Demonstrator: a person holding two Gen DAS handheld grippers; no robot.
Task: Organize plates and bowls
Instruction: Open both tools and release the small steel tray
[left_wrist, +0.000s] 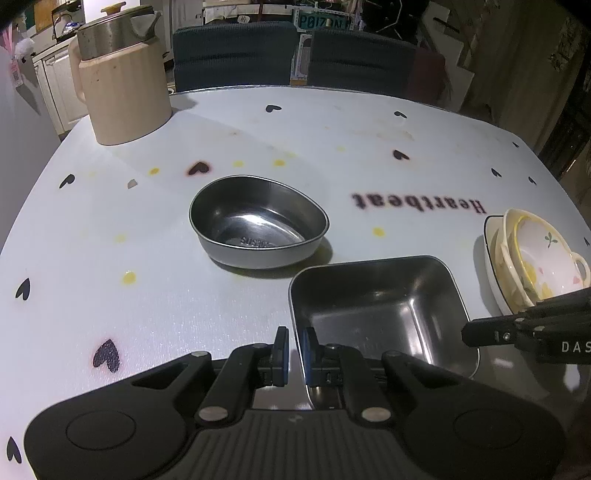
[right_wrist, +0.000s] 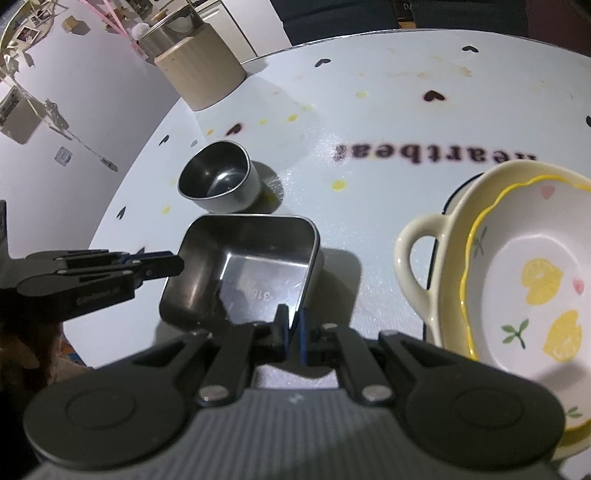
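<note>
So the table (left_wrist: 110, 236) is a big white thing with little black hearts, yellow dots and "Heartbeat" printed on it, and everything sits on that.

Biggest container is the cream kettle jug (left_wrist: 125, 85) at the far left corner, lid on, so no idea what's in it. Next is the ceramic stack (right_wrist: 517, 273) on the right: a white plate with a dark rim at the bottom, a cream two-handled dish on that, and a flowery bowl with lemons painted in it on top. Top bowl looks empty.

Then the square steel tray (left_wrist: 376, 310), empty, sitting near the table's front edge between the two grippers. The left gripper (left_wrist: 295, 343) has its jaws pinched on the tray's near-left wall, one pad outside and one inside. The right gripper (right_wrist: 293, 325) is clamped the same way on the wall at the opposite side. The tray looks tipped a bit in the right wrist view, but I can't tell if it's clear of the table.

Smallest is the oval steel bowl (left_wrist: 258, 221), empty, just behind the tray and not touching it.

Dark chairs (left_wrist: 236, 55) stand behind the table.

Only the right wrist view shows the stack's cream handle (right_wrist: 413, 266) close up and stamped digits on the tray floor. The left one shows the chairs and kitchen clutter.
</note>
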